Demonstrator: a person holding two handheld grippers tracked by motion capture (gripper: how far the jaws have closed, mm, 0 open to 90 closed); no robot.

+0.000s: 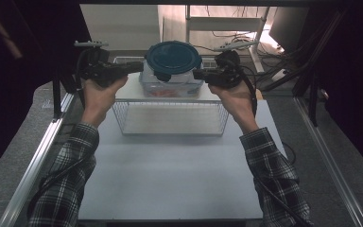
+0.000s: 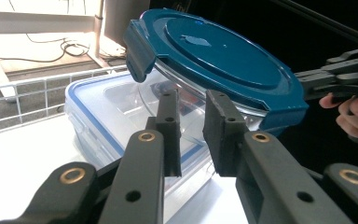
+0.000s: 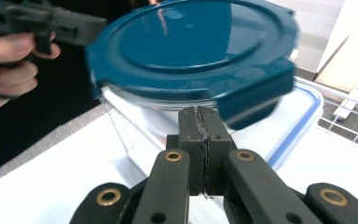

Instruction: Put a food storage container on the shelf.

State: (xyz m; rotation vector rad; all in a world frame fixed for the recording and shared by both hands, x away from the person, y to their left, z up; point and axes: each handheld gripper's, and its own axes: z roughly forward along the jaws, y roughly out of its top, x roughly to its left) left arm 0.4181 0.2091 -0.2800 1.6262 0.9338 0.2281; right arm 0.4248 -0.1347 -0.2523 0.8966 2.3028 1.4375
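Note:
A round glass bowl with a dark teal clip lid (image 1: 173, 56) (image 2: 214, 56) (image 3: 191, 46) rests on a clear rectangular container with a blue-trimmed lid (image 1: 170, 89) (image 2: 98, 107) (image 3: 293, 121). My left gripper (image 1: 141, 66) (image 2: 191, 100) is at the bowl's left side. Its jaws stand a narrow gap apart, just short of the glass, with nothing between them. My right gripper (image 1: 196, 74) (image 3: 199, 112) is at the bowl's right side. Its jaws are pressed together under the lid's rim and hold nothing.
Both containers stand on the white top of a wire rack (image 1: 170, 118) at the back of a white table board (image 1: 170, 179). Metal rails run along both sides of the table. Shelving and cables lie behind the rack.

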